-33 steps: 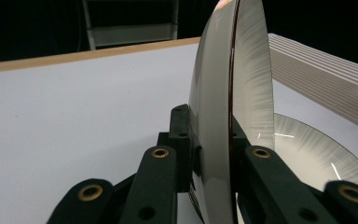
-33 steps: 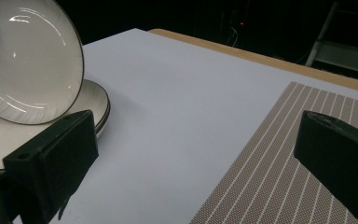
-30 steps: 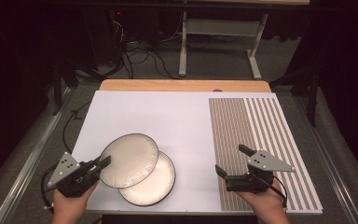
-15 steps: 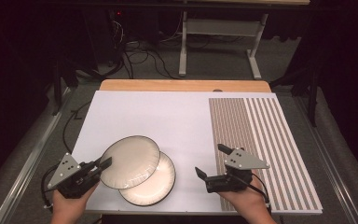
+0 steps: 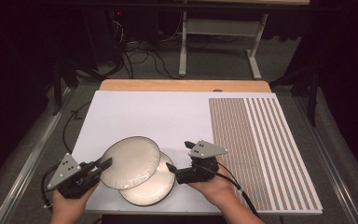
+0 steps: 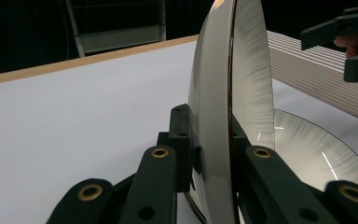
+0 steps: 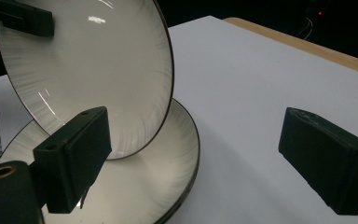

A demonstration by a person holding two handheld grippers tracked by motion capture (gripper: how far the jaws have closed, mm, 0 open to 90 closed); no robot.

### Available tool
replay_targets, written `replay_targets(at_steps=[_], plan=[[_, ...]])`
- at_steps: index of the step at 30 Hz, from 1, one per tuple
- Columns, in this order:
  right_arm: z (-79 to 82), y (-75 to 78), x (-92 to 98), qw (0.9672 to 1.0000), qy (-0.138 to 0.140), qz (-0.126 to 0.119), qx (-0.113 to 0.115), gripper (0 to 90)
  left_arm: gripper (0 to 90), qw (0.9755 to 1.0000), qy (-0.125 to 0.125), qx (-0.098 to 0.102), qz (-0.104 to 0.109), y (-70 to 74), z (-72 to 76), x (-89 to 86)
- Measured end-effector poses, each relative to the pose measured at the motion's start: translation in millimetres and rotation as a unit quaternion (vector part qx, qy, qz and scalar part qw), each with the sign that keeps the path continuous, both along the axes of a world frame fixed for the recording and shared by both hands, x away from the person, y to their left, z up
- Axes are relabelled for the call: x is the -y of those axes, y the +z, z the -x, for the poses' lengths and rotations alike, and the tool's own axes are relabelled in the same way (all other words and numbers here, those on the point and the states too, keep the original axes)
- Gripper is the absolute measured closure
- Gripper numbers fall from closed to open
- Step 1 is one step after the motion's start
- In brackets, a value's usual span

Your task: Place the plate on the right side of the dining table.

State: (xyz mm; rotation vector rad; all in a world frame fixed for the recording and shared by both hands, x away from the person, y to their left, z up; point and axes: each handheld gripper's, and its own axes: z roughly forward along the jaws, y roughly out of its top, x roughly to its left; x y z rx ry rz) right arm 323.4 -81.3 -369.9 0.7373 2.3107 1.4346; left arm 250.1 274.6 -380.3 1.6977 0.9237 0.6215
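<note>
Presently, my left gripper (image 5: 103, 164) is clamped on the near-left rim of the upper plate (image 5: 130, 162), one jaw on each face of it, as the left gripper view confirms (image 6: 212, 154). That plate (image 6: 233, 93) is lifted and tilted, its right edge overlapping the lower plate (image 5: 151, 186), which lies flat on the white table top (image 5: 168, 116) near the front edge. In the right gripper view the raised plate (image 7: 98, 70) leans over the flat one (image 7: 168, 186); whether the two rims touch I cannot tell.

My right gripper (image 5: 179, 156) sits just right of both plates, pointing left toward them. Its jaws stand wide apart and have just been closing a little, with nothing pressed between them: one jaw lies over the lower plate's right rim, the other over bare table top. The striped mat (image 5: 261, 149) covers the right part of the table, beyond my right hand (image 5: 216, 186).
</note>
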Motion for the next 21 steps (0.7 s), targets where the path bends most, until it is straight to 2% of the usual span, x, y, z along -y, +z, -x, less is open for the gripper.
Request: replay_targets(at_steps=[6, 10, 13, 14, 20, 21], plan=[[-5.7, -5.4, -18.2, 1.0000, 0.008, 0.004, -0.004, 14.5, 80.0, 1.0000, -0.001, 0.000, -0.001, 0.1, -0.1, -0.3], [-11.4, -12.0, -28.2, 0.9997, 0.013, 0.003, -0.021, 19.1, 79.9, 1.0000, -0.001, -0.001, -0.001, 0.0, -0.2, -0.7], [-14.8, -16.6, -34.5, 0.9995, 0.017, 0.000, -0.027, 28.1, 79.9, 1.0000, -0.002, -0.001, -0.002, 0.2, -0.2, -0.6], [-17.5, -19.9, -39.4, 0.9992, 0.019, -0.004, -0.036, 35.6, 80.0, 1.0000, -0.002, -0.001, -0.003, 0.3, -0.1, -0.5], [-22.5, -28.4, -48.1, 0.9984, 0.016, -0.008, -0.054, 42.2, 80.0, 1.0000, -0.002, -0.001, -0.003, 0.4, 0.0, -0.4], [-23.0, -30.0, -49.7, 0.9981, 0.014, -0.008, -0.059, 46.4, 80.0, 1.0000, -0.002, 0.000, -0.004, 0.4, 0.0, -0.4]])
